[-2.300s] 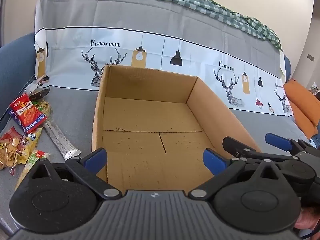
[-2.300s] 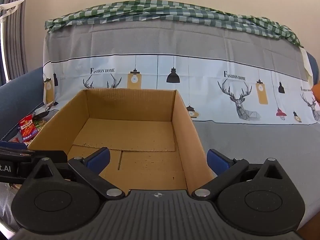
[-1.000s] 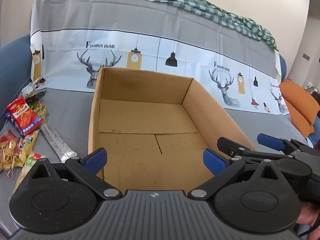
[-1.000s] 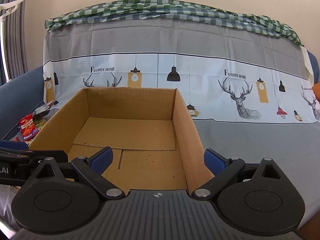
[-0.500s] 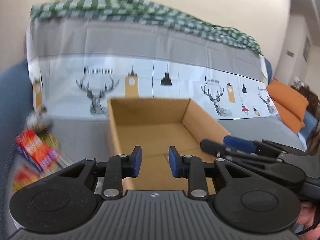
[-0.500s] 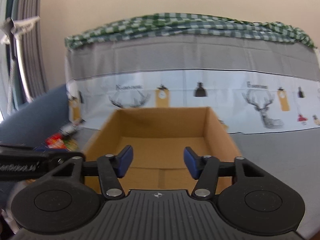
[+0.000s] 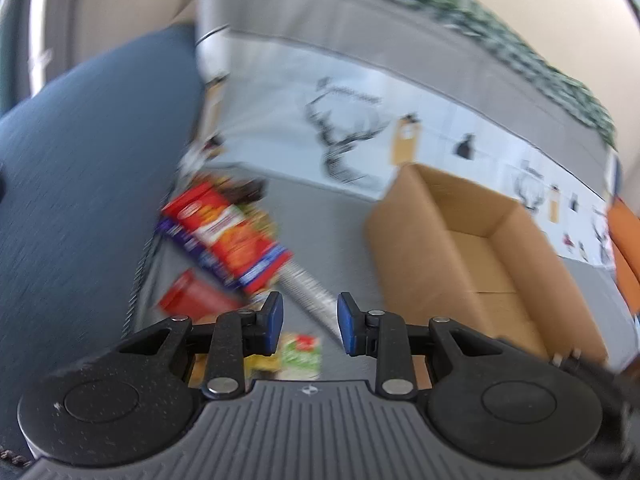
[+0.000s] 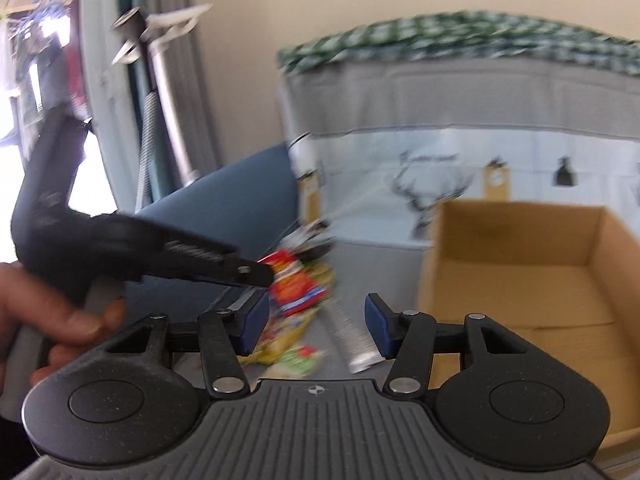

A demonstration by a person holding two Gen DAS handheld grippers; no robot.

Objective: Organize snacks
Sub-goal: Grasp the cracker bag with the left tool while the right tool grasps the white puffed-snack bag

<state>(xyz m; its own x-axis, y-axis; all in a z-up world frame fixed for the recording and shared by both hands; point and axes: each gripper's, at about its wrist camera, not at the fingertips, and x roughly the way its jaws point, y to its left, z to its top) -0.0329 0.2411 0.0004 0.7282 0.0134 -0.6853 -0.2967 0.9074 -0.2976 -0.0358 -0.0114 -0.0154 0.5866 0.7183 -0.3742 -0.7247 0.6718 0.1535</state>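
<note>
A heap of snack packets is lying on the grey cover at the centre left of the left wrist view, blurred, with a red and blue packet on top, a silver packet sticking out toward the lower right, and a green one showing just past the tongs. In the right wrist view the same heap is sitting at the centre of the frame. A cardboard box is standing open to the right of the heap, near it but apart, with nothing inside. The left tongs are hanging above the near edge of the heap, parted by a narrow gap and gripping nothing. The right tongs are spread somewhat wider, likewise holding nothing. A dark blue cushion is filling the left of the frame.
</note>
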